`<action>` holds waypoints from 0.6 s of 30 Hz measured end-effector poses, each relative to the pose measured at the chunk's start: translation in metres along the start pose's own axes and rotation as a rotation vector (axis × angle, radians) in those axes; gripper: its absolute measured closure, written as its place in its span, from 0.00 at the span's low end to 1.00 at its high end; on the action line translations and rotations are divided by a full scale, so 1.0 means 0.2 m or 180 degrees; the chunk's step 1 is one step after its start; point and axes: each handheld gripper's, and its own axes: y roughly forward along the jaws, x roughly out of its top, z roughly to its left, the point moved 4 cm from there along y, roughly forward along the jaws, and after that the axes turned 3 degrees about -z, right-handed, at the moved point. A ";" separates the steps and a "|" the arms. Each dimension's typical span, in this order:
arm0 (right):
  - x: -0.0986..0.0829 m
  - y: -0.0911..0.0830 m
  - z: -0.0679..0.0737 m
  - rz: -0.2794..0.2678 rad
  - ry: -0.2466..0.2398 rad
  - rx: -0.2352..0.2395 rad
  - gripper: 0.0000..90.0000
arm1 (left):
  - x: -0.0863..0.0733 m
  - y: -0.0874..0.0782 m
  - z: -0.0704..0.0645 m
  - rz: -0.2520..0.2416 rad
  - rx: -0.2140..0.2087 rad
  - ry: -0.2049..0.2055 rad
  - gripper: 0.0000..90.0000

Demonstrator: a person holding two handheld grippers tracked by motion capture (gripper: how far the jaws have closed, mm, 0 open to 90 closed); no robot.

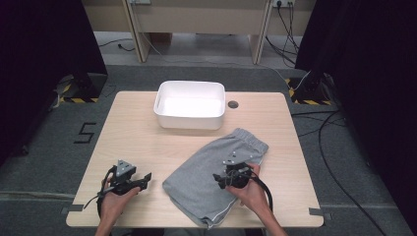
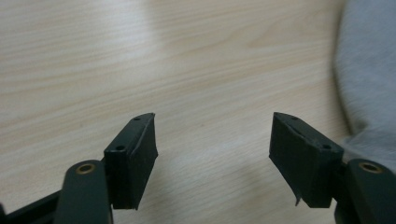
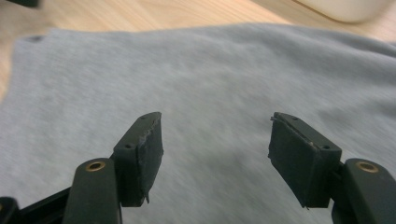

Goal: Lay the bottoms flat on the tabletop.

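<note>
Grey shorts [image 1: 216,174] lie flat near desk's [image 1: 137,142] front edge, right gripper [image 1: 222,179] wide open, empty over them, left gripper [image 1: 145,180] wide open, empty beside their left edge; pre-grasp, next likely pinch cloth.

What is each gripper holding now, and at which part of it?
Nothing is held. The left gripper is open over bare table, beside the grey shorts. The right gripper is open above the shorts' fabric.

A white tub [image 1: 190,104] sat at the far middle of the wooden tabletop [image 1: 133,142], with a small dark hole [image 1: 233,104] just beside it.
</note>
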 end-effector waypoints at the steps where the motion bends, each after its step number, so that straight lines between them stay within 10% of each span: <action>1: 0.01 0.01 0.02 -0.0012 -0.0027 0.0018 0.38 | 0.00 0.01 0.00 -0.0007 0.0051 0.0031 0.32; 18: 0.23 0.29 0.55 0.0096 -0.0566 0.0577 0.38 | 0.01 0.02 0.02 -0.0006 0.0025 0.0056 0.31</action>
